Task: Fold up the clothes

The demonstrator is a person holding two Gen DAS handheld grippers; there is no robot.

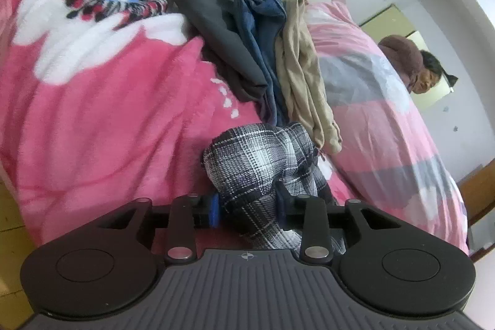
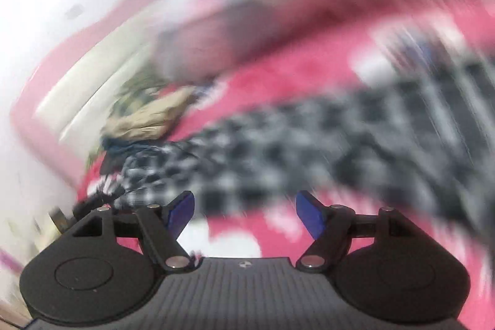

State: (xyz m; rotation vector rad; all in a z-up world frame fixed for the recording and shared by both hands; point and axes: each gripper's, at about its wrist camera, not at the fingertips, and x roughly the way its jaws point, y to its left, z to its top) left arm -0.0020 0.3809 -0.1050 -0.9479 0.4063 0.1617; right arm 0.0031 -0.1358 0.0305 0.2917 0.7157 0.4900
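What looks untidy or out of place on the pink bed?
A dark grey garment, blue garment and beige garment lie crumpled in an unfolded heap on the pink floral blanket.

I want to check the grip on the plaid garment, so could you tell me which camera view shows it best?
The left wrist view: it is sharp, and the plaid garment is bunched between the left gripper fingers. The right wrist view shows it only as a motion-blurred spread beyond the open right gripper.
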